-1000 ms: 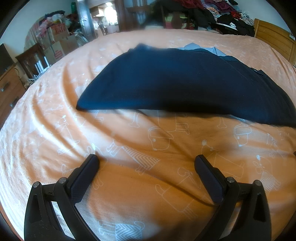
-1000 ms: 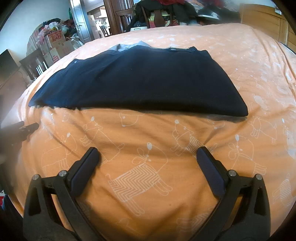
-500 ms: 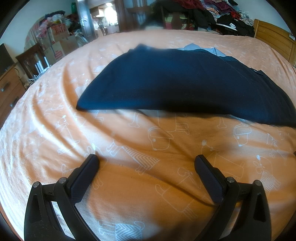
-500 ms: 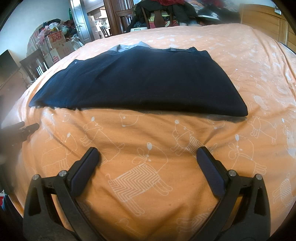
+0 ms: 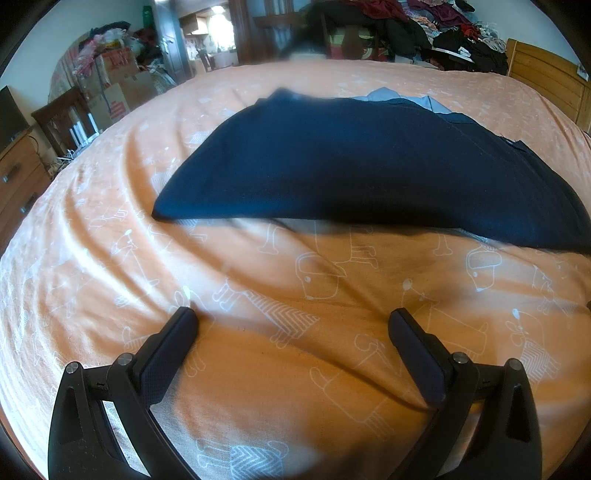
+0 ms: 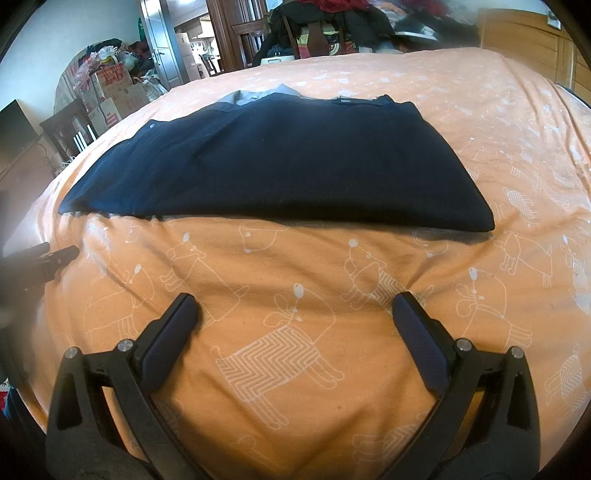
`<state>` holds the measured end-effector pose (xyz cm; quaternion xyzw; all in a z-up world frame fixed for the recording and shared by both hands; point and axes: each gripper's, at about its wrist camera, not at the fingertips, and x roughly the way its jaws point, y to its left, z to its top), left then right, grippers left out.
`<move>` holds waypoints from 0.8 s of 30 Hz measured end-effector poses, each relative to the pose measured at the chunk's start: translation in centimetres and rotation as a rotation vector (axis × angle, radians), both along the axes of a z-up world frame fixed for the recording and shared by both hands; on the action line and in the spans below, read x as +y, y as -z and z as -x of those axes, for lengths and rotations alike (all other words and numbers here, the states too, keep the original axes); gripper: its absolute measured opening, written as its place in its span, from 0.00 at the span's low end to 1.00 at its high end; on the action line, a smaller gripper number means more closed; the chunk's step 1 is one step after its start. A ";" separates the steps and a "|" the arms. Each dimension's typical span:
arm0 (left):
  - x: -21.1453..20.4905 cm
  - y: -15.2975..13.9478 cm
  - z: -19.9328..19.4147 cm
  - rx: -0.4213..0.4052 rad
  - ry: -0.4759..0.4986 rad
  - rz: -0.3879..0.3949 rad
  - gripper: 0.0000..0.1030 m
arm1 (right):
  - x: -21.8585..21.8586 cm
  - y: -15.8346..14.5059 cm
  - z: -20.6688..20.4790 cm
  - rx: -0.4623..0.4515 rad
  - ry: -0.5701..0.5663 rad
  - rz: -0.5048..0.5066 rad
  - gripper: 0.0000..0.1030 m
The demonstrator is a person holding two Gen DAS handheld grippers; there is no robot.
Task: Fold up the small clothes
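Note:
A dark navy garment (image 5: 362,166) lies folded into a flat wide band on the orange bedspread (image 5: 258,280), with a light grey collar (image 5: 406,99) showing at its far edge. The right wrist view shows the same navy garment (image 6: 280,162) and its grey collar (image 6: 258,94). My left gripper (image 5: 291,317) hovers open over bare bedspread, short of the garment's near edge. My right gripper (image 6: 295,302) is also open and holds nothing, a little before the near edge. The left gripper's tip (image 6: 55,256) shows at the left of the right wrist view.
The bedspread (image 6: 295,350) has white animal drawings and ripples at the left. A wooden headboard (image 5: 546,81) stands at the right. Piled clothes (image 5: 424,26) lie beyond the bed. Cardboard boxes (image 5: 118,88) and a wooden dresser (image 5: 18,173) stand at the left.

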<state>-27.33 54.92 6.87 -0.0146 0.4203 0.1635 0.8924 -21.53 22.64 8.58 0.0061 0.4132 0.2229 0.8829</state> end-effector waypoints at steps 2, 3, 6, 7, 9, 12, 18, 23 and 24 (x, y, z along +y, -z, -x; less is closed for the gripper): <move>0.0 0.0 0.0 -0.001 0.000 0.000 1.00 | 0.0 0.0 0.0 0.000 0.000 -0.001 1.00; 0.0 0.0 0.0 0.000 0.000 0.000 1.00 | 0.0 0.0 0.0 0.000 0.000 -0.001 1.00; 0.0 0.0 0.0 -0.001 0.000 0.000 1.00 | 0.0 0.1 0.0 0.000 0.000 -0.002 1.00; 0.0 0.0 -0.1 -0.001 0.000 0.001 1.00 | 0.1 0.0 0.0 0.000 0.001 -0.002 1.00; 0.0 0.0 -0.1 -0.001 0.000 0.000 1.00 | 0.1 0.0 0.0 -0.001 0.001 -0.002 1.00; 0.0 0.0 -0.1 -0.001 0.000 0.000 1.00 | 0.2 0.0 0.0 -0.001 0.001 -0.002 1.00; 0.0 0.1 -0.1 -0.002 0.000 0.000 1.00 | 0.2 0.1 0.0 -0.001 0.001 -0.003 1.00; -0.1 0.1 -0.2 -0.002 0.000 0.000 1.00 | 0.3 0.0 0.0 -0.001 0.001 -0.003 1.00; -0.1 0.1 -0.2 -0.002 0.000 0.001 1.00 | 0.2 0.1 0.0 -0.001 0.001 -0.003 1.00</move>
